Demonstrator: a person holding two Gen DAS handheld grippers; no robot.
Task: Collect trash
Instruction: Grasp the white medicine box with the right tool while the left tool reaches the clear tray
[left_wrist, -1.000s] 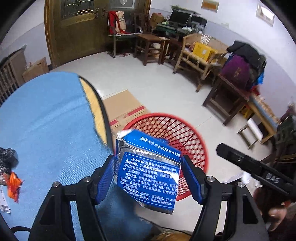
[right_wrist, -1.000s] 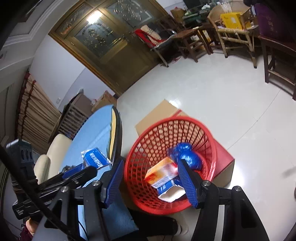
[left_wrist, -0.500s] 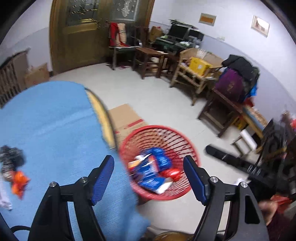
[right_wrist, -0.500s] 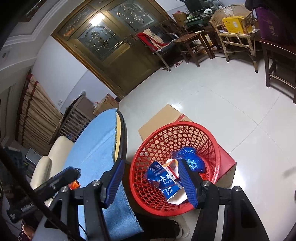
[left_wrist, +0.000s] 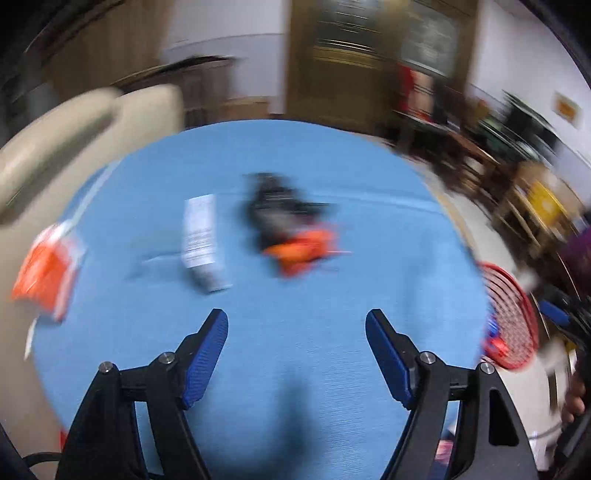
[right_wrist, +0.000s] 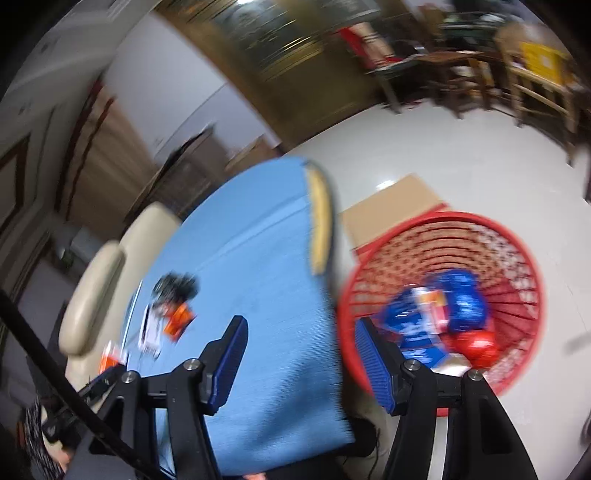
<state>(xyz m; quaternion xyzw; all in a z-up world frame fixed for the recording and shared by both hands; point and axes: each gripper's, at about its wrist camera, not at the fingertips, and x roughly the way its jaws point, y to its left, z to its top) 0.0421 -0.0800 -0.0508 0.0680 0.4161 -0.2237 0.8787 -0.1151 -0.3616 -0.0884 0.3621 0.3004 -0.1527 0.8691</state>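
Both grippers spread, holding nothing.
Left gripper (left_wrist: 296, 321): orange wrapper (left_wrist: 303, 251) ahead of fingertips. Right gripper (right_wrist: 301, 325): red basket (right_wrist: 517, 236) beyond right finger.

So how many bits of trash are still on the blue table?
4, though blur may hide more: an orange packet at the left edge, a white paper strip left of centre, and a black wrapper touching an orange wrapper mid-table.

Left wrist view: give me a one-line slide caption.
Open left claw over the blue table, facing leftover trash: orange wrapper, white packet, orange bag.
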